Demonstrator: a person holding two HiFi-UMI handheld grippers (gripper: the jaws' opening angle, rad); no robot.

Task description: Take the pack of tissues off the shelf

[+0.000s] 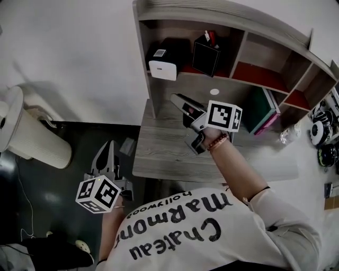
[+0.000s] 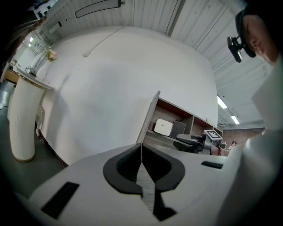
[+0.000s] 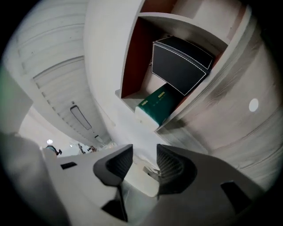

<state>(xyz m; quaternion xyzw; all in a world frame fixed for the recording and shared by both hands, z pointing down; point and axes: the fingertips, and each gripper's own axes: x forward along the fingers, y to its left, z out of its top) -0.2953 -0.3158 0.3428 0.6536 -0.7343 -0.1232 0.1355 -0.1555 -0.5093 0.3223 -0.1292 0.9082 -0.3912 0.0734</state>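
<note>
Right gripper (image 3: 140, 161) released, jaws apart, nothing between, above desk (image 1: 159, 153). Tissue pack (image 3: 154, 108) on shelf (image 1: 143, 42), 12 o'clock of jaws; black box (image 3: 179, 66) just beside. Left gripper (image 2: 141, 152) clenched, empty, at head view's 7 o'clock.

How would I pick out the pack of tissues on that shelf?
Find the grey wooden shelf unit on the desk and look in its leftmost compartment. The pack of tissues lies at the front edge, left of a black box. It alone is dark green with a white end.
</note>
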